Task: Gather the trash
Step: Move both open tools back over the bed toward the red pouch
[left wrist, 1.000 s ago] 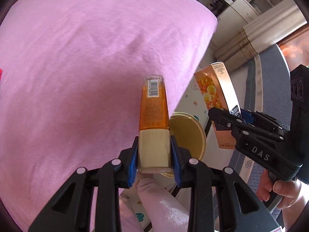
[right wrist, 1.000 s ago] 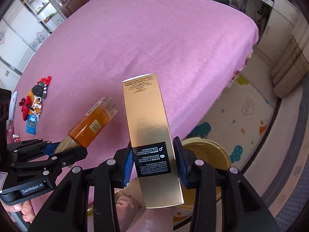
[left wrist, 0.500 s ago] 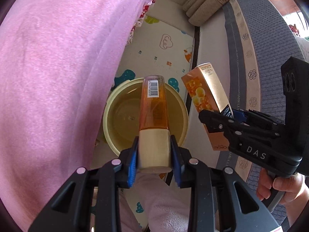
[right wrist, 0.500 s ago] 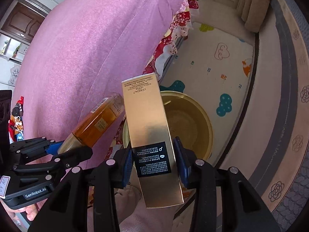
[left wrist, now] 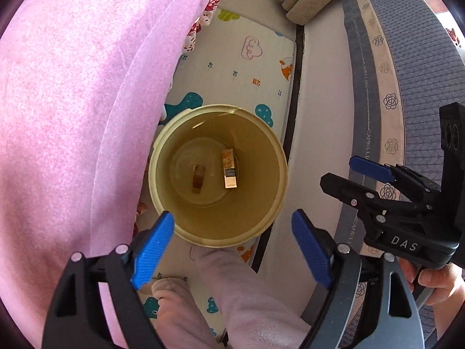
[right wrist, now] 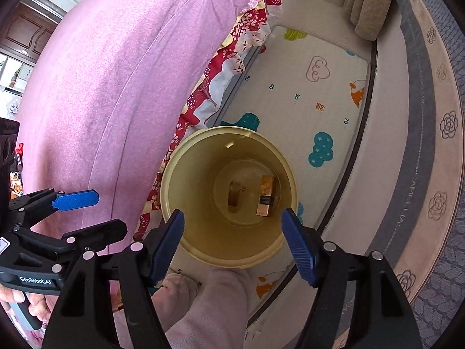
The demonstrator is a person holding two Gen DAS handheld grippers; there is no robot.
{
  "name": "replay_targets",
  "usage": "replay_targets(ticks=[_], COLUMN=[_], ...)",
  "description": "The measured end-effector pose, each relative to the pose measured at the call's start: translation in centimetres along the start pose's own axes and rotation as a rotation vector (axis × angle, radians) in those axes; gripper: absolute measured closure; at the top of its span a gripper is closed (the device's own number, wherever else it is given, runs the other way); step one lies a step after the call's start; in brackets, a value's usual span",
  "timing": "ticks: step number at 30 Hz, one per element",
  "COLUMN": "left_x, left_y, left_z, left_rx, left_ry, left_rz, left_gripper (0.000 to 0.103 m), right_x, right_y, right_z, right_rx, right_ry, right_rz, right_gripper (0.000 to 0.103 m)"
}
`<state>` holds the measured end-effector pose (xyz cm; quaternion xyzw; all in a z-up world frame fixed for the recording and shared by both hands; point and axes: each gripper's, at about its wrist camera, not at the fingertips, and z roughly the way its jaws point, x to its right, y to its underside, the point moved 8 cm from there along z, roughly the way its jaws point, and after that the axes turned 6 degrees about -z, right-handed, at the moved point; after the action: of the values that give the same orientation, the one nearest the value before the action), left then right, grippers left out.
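A yellow round bin (left wrist: 162, 157) stands on the floor beside the bed; it also shows in the right wrist view (right wrist: 174, 174). At its bottom lie the amber bottle (left wrist: 198, 179) (right wrist: 234, 197) and the gold carton (left wrist: 229, 173) (right wrist: 266, 199). My left gripper (left wrist: 232, 247) is open and empty above the bin's near rim. My right gripper (right wrist: 232, 241) is open and empty above the bin too. The right gripper also shows at the right of the left wrist view (left wrist: 360, 174), and the left gripper at the left of the right wrist view (right wrist: 87, 212).
The pink bed cover (left wrist: 72, 101) hangs down on the left, close to the bin. A patterned play mat (left wrist: 247, 67) lies under the bin, with a grey and beige rug (left wrist: 392, 87) to the right. The person's slippered feet (left wrist: 226, 299) stand just below the bin.
Both grippers have opened. The amber bottle and the gold carton have dropped from them into the bin. Both views have tipped down over the bin.
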<state>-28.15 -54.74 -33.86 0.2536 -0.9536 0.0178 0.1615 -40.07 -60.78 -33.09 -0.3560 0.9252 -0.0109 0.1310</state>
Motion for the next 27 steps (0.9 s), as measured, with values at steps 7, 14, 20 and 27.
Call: replay_targets(ticks=[7, 14, 20, 27], left_x=[0.2, -0.7, -2.8, -6.7], left_y=[-0.4, -0.9, -1.3, -0.5], left_z=[-1.2, -3.4, -6.7, -11.8], left_rx=[0.025, 0.071, 0.132, 0.244], left_ry=[0.007, 0.007, 0.008, 0.018], left_rz=[-0.008, -0.027, -0.093, -0.201], left_gripper=[0.021, 0.021, 0.021, 0.021], right_x=[-0.8, -2.2, -4.8, -11.0], right_y=[-0.6, -1.8, -3.7, -6.4], right_z=[-0.8, -2.1, -3.9, -6.2], right_rx=[0.006, 0.016, 0.031, 0.071], right_ry=[-0.003, -0.014, -0.007, -0.030], right_rz=[-0.019, -0.042, -0.119, -0.258], right_gripper=[0.035, 0.035, 0.035, 0.035])
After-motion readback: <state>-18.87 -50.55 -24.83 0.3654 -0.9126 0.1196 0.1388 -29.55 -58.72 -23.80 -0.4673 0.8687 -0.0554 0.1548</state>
